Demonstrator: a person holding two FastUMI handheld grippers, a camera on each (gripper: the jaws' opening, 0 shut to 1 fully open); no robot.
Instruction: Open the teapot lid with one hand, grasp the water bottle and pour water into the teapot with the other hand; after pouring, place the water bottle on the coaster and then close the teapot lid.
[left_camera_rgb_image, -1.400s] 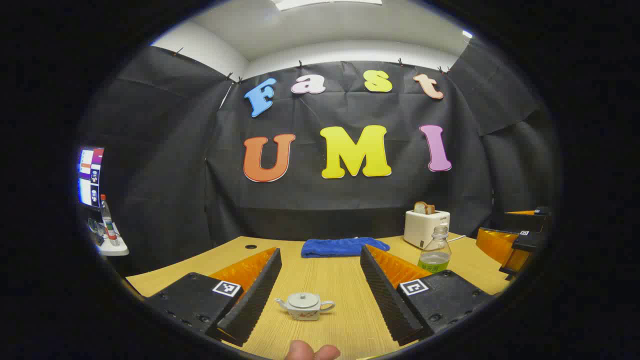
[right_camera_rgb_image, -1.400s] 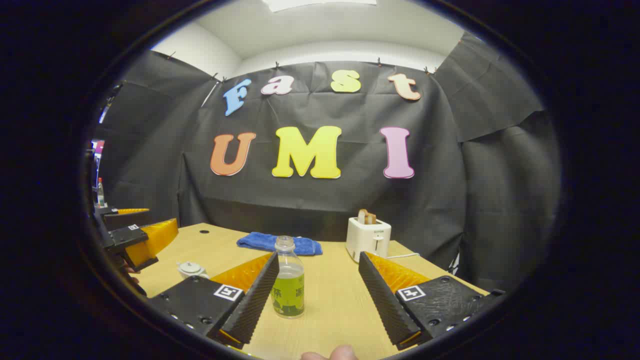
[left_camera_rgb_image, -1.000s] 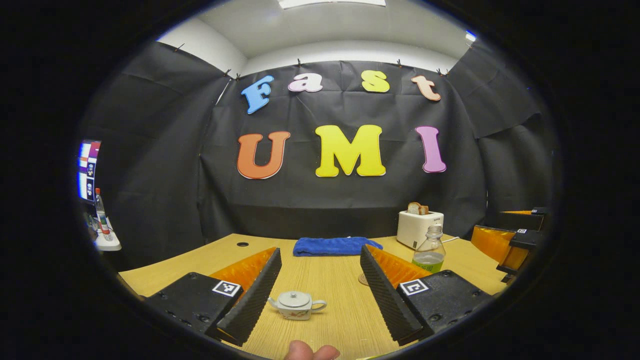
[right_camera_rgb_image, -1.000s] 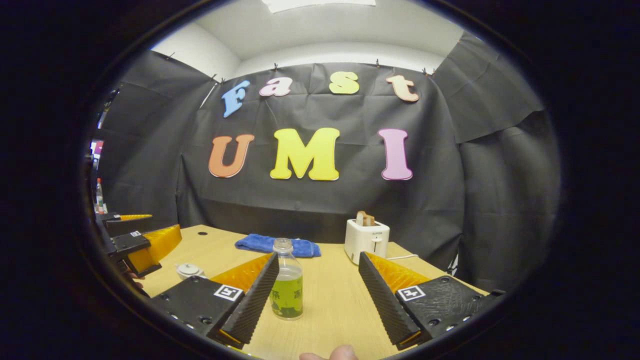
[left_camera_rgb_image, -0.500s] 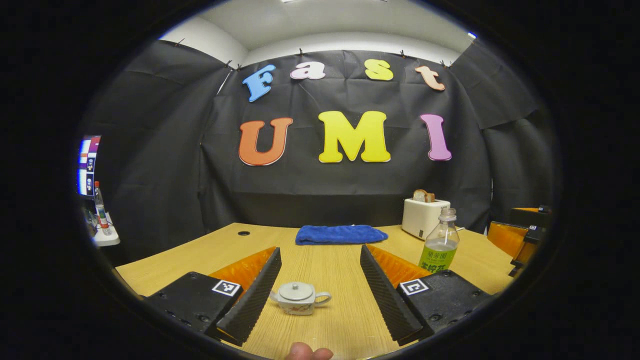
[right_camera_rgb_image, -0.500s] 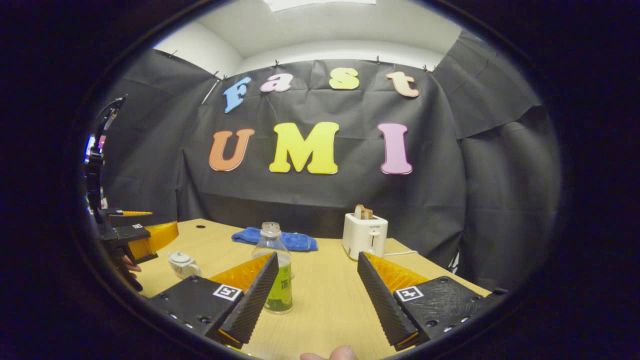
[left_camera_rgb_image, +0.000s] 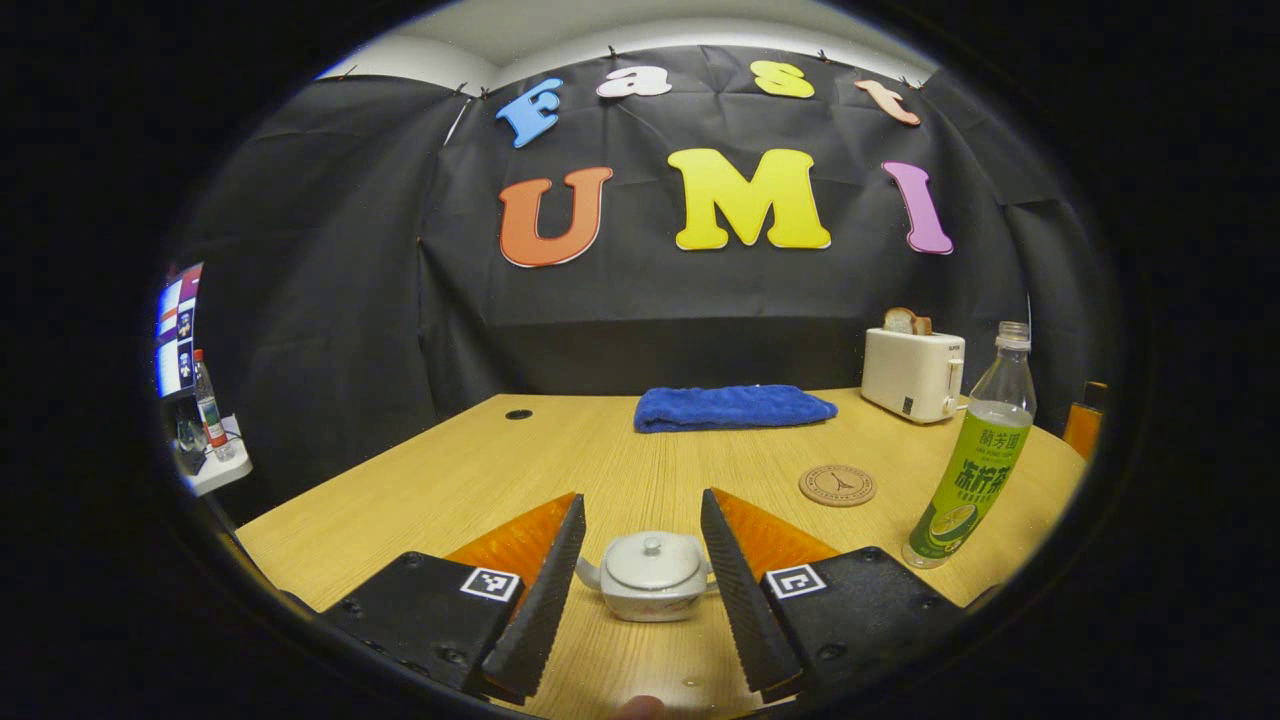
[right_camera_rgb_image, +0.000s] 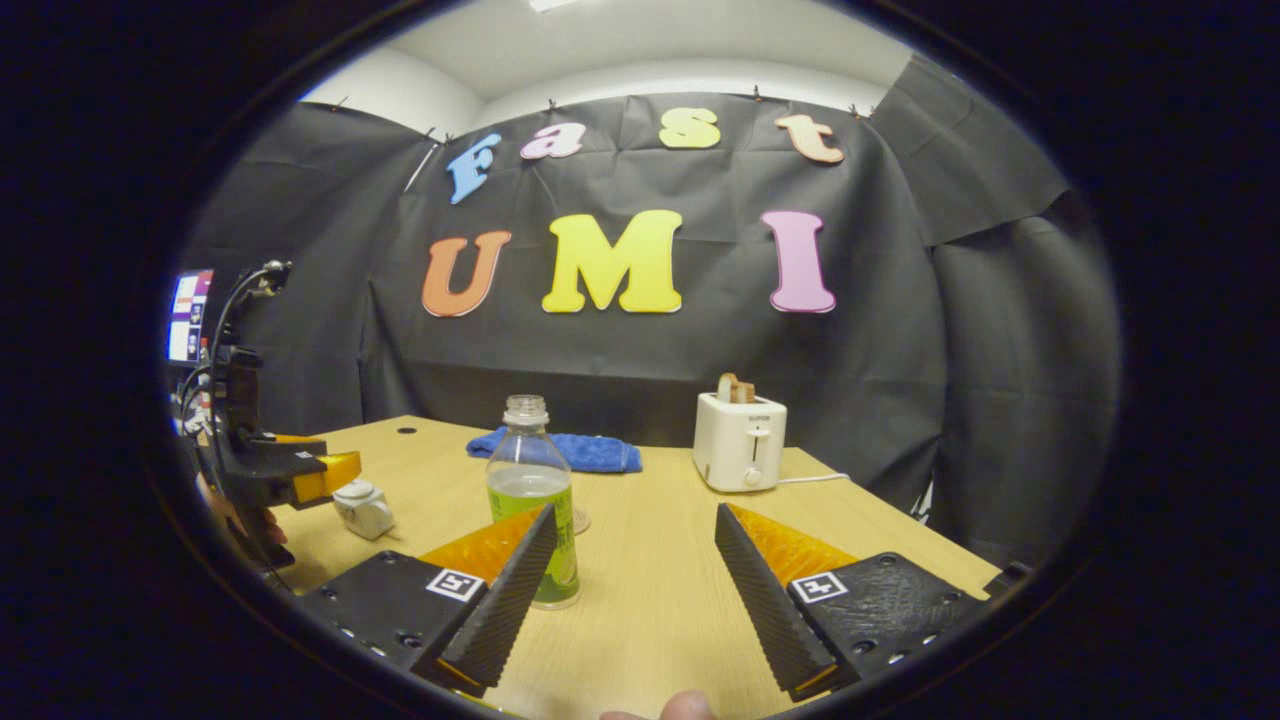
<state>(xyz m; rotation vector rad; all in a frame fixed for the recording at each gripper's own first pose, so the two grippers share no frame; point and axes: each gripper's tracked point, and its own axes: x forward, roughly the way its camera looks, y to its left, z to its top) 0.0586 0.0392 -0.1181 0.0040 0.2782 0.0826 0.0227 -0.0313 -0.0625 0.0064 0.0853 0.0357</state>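
Note:
A small white teapot (left_camera_rgb_image: 650, 578) with its lid (left_camera_rgb_image: 651, 560) on sits on the wooden table (left_camera_rgb_image: 450, 480). It lies between the fingers of my left gripper (left_camera_rgb_image: 641, 505), which is open and straddles the pot close on both sides. The water bottle (right_camera_rgb_image: 530, 492), clear, uncapped and with green drink in it, stands upright just left of my right gripper (right_camera_rgb_image: 635, 515), partly behind its left finger. That gripper is open and holds nothing. The bottle (left_camera_rgb_image: 975, 450) also stands at the right in the left gripper view, near the round coaster (left_camera_rgb_image: 837, 485). The right gripper view has the left gripper (right_camera_rgb_image: 318, 470) over the teapot (right_camera_rgb_image: 362, 508).
A white toaster (right_camera_rgb_image: 740, 440) with bread stands at the back right, its cord trailing right. A folded blue towel (left_camera_rgb_image: 735, 408) lies at the back middle. A side shelf with a bottle (left_camera_rgb_image: 207, 410) and a screen is off the table's left.
My left gripper has moved forward and down onto the teapot, and its fingers have narrowed around it. My right gripper has shifted slightly; the bottle now sits nearer its left finger.

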